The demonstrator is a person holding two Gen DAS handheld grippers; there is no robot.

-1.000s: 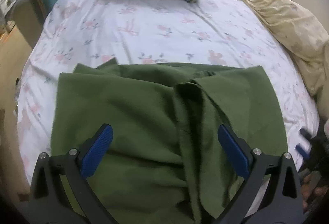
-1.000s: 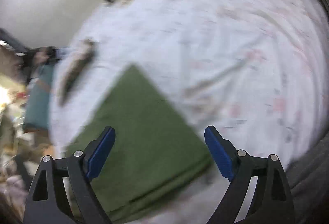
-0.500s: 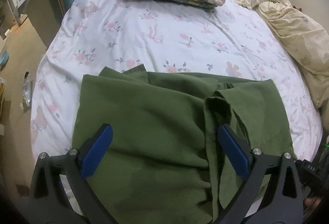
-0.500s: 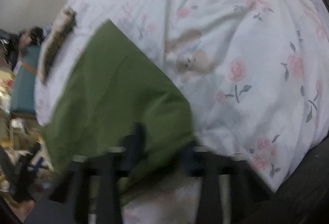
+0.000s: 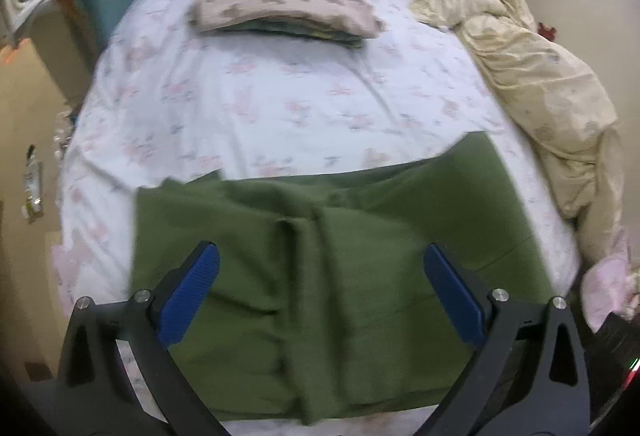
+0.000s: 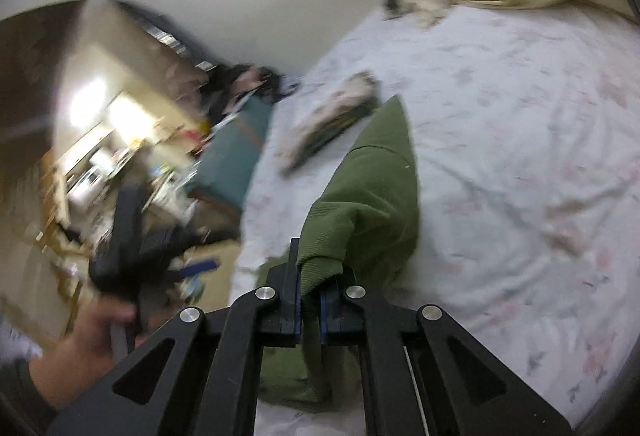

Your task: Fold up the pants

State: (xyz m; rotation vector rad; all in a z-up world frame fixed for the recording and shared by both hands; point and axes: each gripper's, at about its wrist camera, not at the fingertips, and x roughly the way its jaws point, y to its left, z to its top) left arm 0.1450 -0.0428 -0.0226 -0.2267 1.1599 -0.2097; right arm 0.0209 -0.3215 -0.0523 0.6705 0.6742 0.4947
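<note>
**Right claw pinches the pants edge and lifts**

Right gripper [image 6: 310, 310] has just snapped closed, and the green cloth now sits pinched between its blue pads, where a second ago those jaws stood wide over the flat fabric. The left gripper [image 5: 320, 292] hangs with its jaws spread wide above the garment, holding nothing.

Largest in view is the bed [image 5: 280, 108], covered in a white floral sheet. A cream blanket [image 5: 540, 76] lies heaped along its right side, and a stack of folded clothes [image 5: 284, 14] rests near the far end, well apart from the work. The green pants [image 5: 320, 256] lie spread across the near part of the bed, rumpled down the middle with a raised crease running front to back. In the right wrist view a ribbed edge of the cloth rises off the sheet in a peak from the pads, where before it lay flat. The person's hand [image 6: 92, 332] shows at lower left of that view, blurred, with the left gripper in it.

With one edge secured and raised, the fold looks to be starting; my judgement is that the lifted edge next needs carrying across onto the rest of the pants. A one-sided pinch could let the cloth drag or bunch.
</note>
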